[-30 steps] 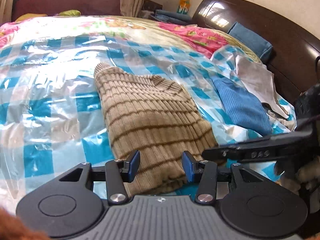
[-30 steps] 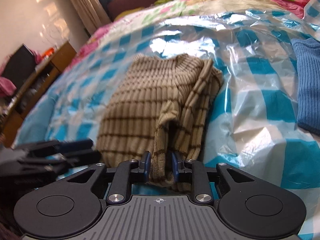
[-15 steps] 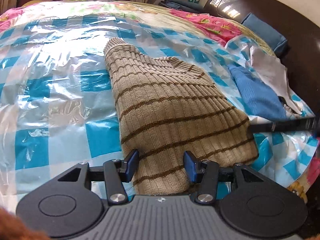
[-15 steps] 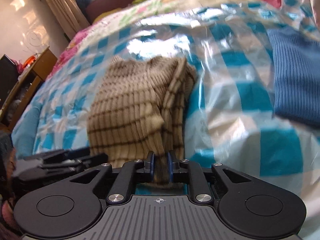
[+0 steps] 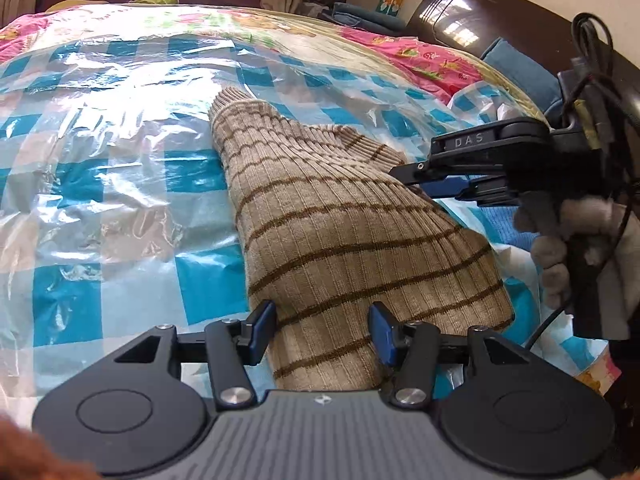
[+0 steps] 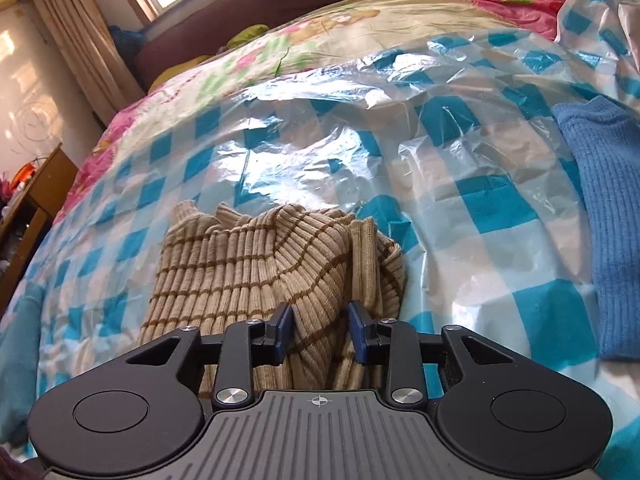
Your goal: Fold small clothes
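Note:
A tan ribbed sweater with brown stripes [image 5: 340, 232] lies folded lengthwise on the blue-checked plastic sheet [image 5: 100, 200]. My left gripper [image 5: 322, 332] is open at its near end, and the hem lies between the blue pads without being pinched. My right gripper [image 6: 318, 332] sits at the sweater's [image 6: 248, 268] bunched far side. Its jaws are opening, and a raised fold of knit stands loosely between them. In the left wrist view the right gripper [image 5: 420, 176] pokes in from the right at the sweater's edge, held by a gloved hand [image 5: 568, 232].
A folded blue knit garment [image 6: 604, 208] lies to the right on the plastic sheet [image 6: 460, 152]. A flowered bedspread lies beyond the sheet, with a dark headboard [image 5: 500, 20] at the far right. A wooden desk [image 6: 36, 200] stands off the bed's left side.
The right gripper was shut on a sweater fold; it carried the fold sideways and its jaws have since spread apart. The left gripper dropped slightly toward the hem.

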Demonstrator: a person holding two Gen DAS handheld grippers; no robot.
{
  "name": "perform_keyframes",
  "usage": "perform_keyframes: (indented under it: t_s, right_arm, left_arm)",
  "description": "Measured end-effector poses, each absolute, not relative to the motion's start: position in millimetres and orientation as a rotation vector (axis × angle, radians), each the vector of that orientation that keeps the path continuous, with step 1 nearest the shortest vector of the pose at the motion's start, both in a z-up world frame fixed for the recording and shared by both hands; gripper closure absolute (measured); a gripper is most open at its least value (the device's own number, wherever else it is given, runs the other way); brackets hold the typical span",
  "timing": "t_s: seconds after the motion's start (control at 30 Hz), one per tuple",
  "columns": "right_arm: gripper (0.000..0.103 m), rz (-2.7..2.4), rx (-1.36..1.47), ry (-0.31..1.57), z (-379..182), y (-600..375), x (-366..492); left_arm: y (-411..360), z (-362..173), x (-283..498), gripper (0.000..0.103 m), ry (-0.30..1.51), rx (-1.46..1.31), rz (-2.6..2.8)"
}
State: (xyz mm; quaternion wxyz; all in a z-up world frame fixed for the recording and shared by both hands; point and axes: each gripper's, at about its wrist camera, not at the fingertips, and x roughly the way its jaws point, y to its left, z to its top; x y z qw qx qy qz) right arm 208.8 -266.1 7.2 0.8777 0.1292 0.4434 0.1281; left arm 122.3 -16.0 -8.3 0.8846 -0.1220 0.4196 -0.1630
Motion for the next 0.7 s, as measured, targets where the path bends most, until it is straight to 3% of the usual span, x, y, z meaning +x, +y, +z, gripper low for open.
perform_keyframes:
  t_s: [0.7]
  right_arm:
    - [0.063,0.360,0.384,0.919,1,-287,221]
  left_arm:
    - [-9,-2,146,0.048,0.861,-0.245,-0.305]
